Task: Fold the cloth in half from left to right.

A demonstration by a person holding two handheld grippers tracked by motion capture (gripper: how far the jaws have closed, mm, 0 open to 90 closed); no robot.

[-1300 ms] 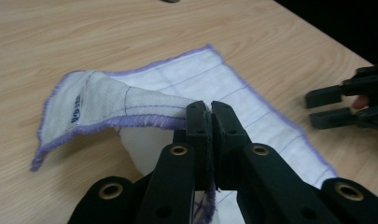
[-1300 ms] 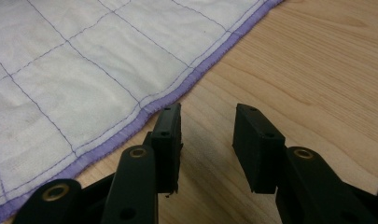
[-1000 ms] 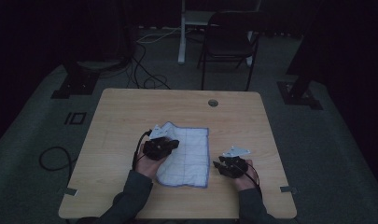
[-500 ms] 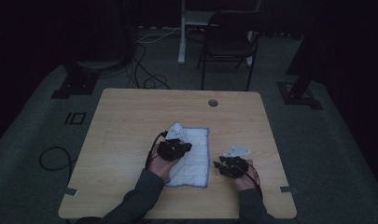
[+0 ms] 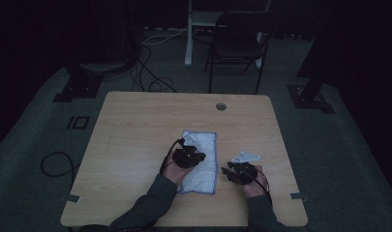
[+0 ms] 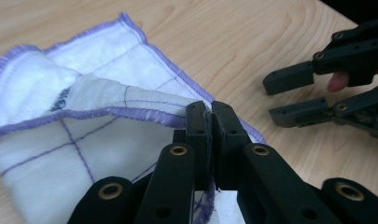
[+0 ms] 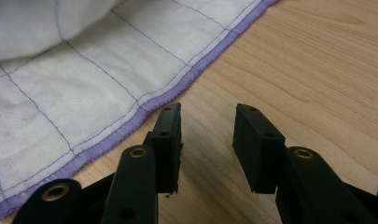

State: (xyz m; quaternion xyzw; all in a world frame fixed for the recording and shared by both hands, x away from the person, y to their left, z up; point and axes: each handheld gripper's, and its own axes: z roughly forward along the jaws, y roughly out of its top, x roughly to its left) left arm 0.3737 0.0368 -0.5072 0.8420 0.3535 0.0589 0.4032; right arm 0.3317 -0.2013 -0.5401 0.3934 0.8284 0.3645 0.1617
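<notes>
Centrally, a white cloth [image 5: 202, 160] with purple-stitched hem and thin grid lines lies on the wooden surface [image 5: 135, 130], toward its near half. Its left part is folded over onto the rest, so the cloth reads as a narrow rectangle running near to far.

Left tool [image 6: 209, 122]: jaws pressed together, pinching the purple hem of the folded-over layer; the pinched edge is lifted slightly off the layer beneath. Seen from above, this tool [image 5: 192, 155] sits over the left side of the cloth, held by the left hand [image 5: 173, 169].

Right tool [image 7: 207, 140]: jaws spread, nothing between them, hovering low over bare wood just beside the cloth's right hem. In the high view it [image 5: 238, 173] is right of the cloth, a grey plate [image 5: 246, 157] just beyond it.

Far edge of surface: a round cable hole [image 5: 221, 106]. Beyond, on the floor, a dark chair [image 5: 238, 43] and loose cables [image 5: 150, 77].
</notes>
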